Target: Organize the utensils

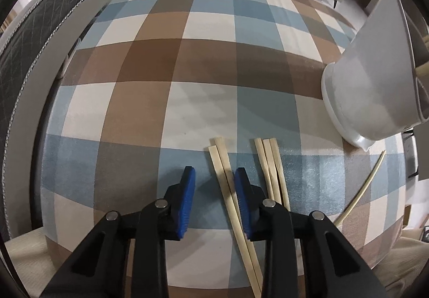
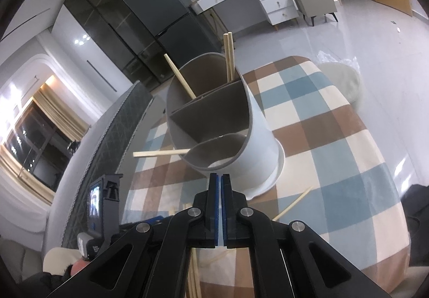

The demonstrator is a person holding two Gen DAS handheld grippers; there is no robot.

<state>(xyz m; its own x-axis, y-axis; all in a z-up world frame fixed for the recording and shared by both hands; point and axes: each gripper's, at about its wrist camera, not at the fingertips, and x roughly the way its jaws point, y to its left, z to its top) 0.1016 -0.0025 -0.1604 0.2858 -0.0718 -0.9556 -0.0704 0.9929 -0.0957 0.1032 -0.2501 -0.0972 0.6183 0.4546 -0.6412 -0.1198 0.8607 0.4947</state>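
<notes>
Two pale wooden chopsticks [image 1: 224, 177] lie side by side on the checked tablecloth [image 1: 187, 62], between the blue pads of my left gripper [image 1: 214, 172]. They lie close to the right pad, and the jaws stand apart. Three more chopsticks [image 1: 270, 169] lie just to the right, and a single one [image 1: 362, 188] lies farther right. The white divided holder [image 2: 260, 137] stands on its saucer with several chopsticks [image 2: 229, 56] leaning out of it. My right gripper [image 2: 219, 177] is shut with nothing between its pads, its tips just short of the holder's near rim.
A grey quilted panel [image 1: 40, 43] runs along the table's left edge. The holder [image 1: 375, 78] fills the right side of the left wrist view. Beyond the table are a dark fridge [image 2: 161, 16], white drawers [image 2: 276, 0] and a round pale cushion [image 2: 340, 81].
</notes>
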